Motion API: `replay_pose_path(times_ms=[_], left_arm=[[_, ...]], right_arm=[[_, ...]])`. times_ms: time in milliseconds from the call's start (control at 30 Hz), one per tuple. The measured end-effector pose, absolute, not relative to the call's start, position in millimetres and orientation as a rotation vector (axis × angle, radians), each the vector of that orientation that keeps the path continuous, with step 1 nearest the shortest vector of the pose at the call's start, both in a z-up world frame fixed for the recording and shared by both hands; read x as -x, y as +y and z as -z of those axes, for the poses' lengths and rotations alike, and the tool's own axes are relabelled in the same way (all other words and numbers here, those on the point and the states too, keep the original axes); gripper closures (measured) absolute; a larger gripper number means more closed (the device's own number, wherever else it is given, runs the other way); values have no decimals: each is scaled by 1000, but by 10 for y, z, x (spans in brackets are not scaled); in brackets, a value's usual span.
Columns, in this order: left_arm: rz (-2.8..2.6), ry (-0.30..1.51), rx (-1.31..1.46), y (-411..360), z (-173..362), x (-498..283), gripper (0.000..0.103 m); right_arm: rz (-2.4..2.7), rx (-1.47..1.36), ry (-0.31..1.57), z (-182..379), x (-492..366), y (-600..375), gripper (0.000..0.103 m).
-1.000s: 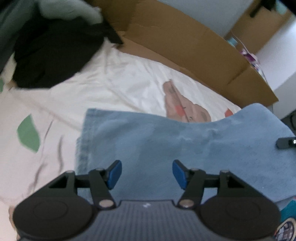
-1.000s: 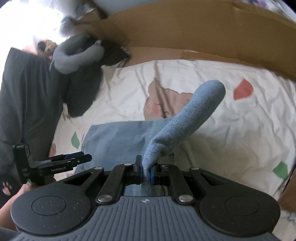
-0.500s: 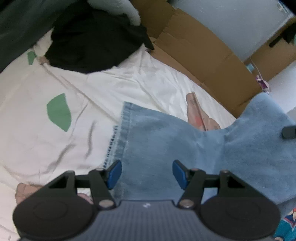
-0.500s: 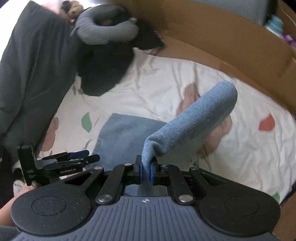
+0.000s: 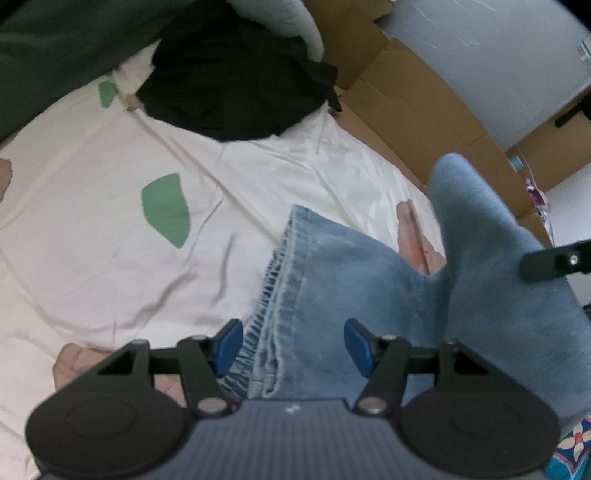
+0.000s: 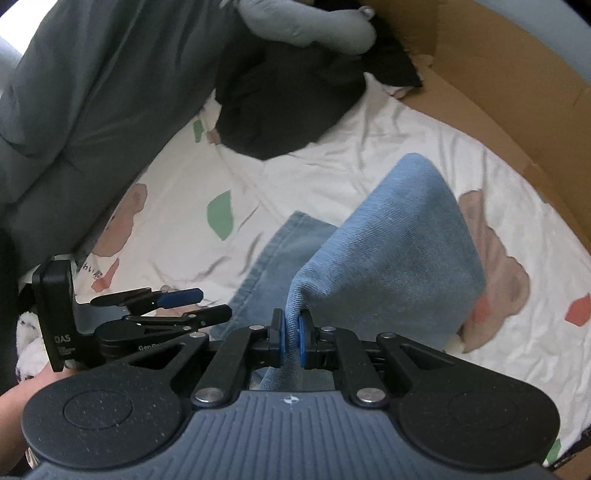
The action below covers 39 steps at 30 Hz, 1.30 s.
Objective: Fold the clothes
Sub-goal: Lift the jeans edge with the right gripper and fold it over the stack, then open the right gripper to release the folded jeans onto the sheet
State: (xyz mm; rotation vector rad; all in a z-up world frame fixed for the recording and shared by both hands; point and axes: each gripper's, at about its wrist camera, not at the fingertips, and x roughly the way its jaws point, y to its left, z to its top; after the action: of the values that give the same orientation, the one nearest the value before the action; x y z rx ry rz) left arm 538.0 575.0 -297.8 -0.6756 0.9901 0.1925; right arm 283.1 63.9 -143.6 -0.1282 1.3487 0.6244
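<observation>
Light blue jeans (image 5: 351, 280) lie on a white patterned bed sheet (image 5: 110, 240). My left gripper (image 5: 291, 347) hovers open over the frayed hem edge, and its blue pads (image 5: 229, 347) stand wide apart without pressing the denim. My right gripper (image 6: 291, 339) is shut on a fold of the jeans (image 6: 399, 243), which rises from the sheet as a raised ridge in front of it. In the right wrist view the left gripper (image 6: 199, 304) sits low at the left, beside the flat part of the denim, with a hand under it.
A black garment (image 5: 236, 85) lies at the far end of the sheet, with a grey cushion (image 6: 306, 26) behind it. A dark grey duvet (image 6: 92, 92) fills the left side. Brown cardboard (image 5: 424, 110) walls the far right edge.
The right gripper has carried the lifted denim fold across the bed toward the hem side. The left gripper has slid along the jeans to the hem edge, still open.
</observation>
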Motion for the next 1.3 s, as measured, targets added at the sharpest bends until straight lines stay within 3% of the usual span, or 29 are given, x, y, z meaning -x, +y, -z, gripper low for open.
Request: replay_pose_path(times_ms=[600,900,1067,1200,1300], left_arm=[[-283,973,715,6048,2969,-5125,41],[-287,970,695,6046,2879,-5157,41],[-228,1003,688,5923,2910,-5185,41],[-209,1030,741,5846,3067,-5135,40],[-190,1057,769,5767,3220,-5105,43]], right_arm=[[-688,72,1384,2295,-2680,1421,98],[-649,-214,1314,2538,-2651,1071,92],[-608,-216,1251,2299,-2773,796,83],[-547,-203,1223,2251,-2834,514,60],[-486,-239,1227,2344,-2818,254,59]])
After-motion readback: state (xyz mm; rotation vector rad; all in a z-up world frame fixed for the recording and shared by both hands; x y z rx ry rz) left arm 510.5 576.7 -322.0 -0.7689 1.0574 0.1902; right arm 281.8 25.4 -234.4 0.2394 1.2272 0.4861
